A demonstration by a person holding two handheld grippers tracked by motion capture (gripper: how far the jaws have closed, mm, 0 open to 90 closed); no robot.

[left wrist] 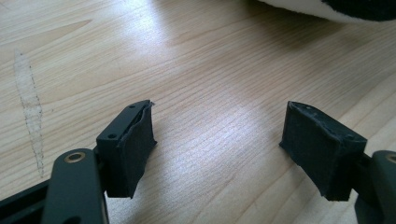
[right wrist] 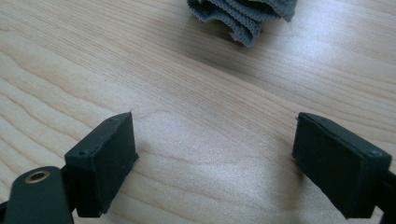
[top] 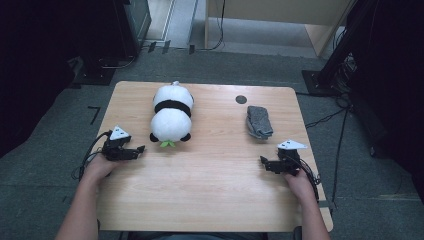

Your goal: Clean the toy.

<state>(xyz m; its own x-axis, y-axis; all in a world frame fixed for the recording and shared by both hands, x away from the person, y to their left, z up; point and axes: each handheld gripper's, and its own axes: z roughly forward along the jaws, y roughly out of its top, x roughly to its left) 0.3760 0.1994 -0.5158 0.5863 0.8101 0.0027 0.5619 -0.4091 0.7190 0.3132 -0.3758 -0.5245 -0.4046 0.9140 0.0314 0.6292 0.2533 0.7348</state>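
Looking down from the high view, we saw the left gripper [top: 141, 149] resting low on the table [top: 210, 170] just short of the plush panda [top: 172, 116], which lay belly-down near the far left edge. The right gripper [top: 261, 160] sat near the table's right edge, with the folded grey sock [top: 259, 122] a little beyond it, well apart from the panda.

From the left gripper view, we found the jaws standing apart over bare wood with nothing between them; a strip of the panda's white and black fur [left wrist: 327, 8] showed at the top edge. We judged the toy light, soft and squashy, best pinched across its narrow black band or a paw, since the round body would probably bulge out of a shallow grip.

From the right gripper view, the jaws were likewise spread and empty, the sock's [right wrist: 243, 16] ribbed folds ahead. We took it for limp and light, likely to unfold, so biting across the whole stack seemed safest.
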